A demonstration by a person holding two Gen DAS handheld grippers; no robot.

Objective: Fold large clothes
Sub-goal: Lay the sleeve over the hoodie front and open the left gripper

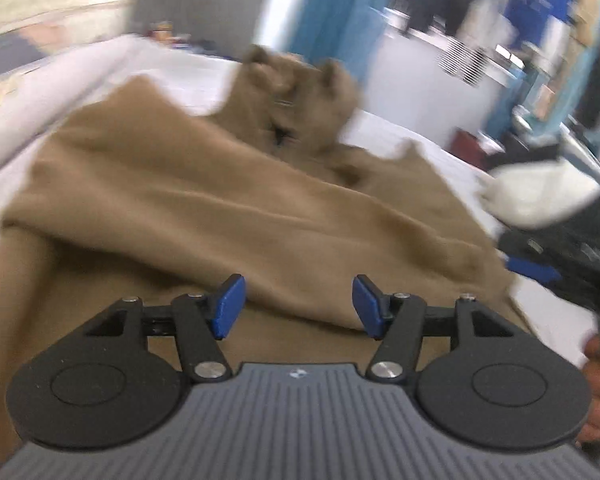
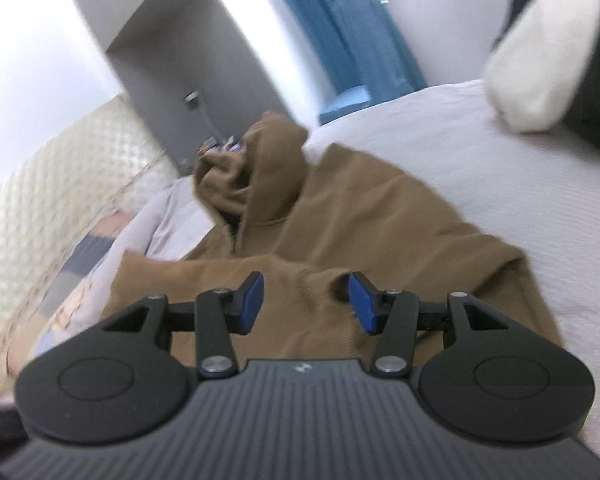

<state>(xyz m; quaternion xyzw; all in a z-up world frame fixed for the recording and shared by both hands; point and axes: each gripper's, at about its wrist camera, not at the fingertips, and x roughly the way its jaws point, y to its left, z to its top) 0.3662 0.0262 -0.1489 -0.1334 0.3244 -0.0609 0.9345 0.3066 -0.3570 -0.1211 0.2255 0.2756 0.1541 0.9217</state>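
Left wrist: gripper over hoodie

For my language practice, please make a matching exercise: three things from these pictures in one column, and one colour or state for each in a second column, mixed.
Things:
1. hoodie
2. bed sheet
3. left gripper

States or colours:
A. white
B. open, nothing between the pads
C. brown, lying crumpled

Pairs: 1-C, 2-A, 3-B
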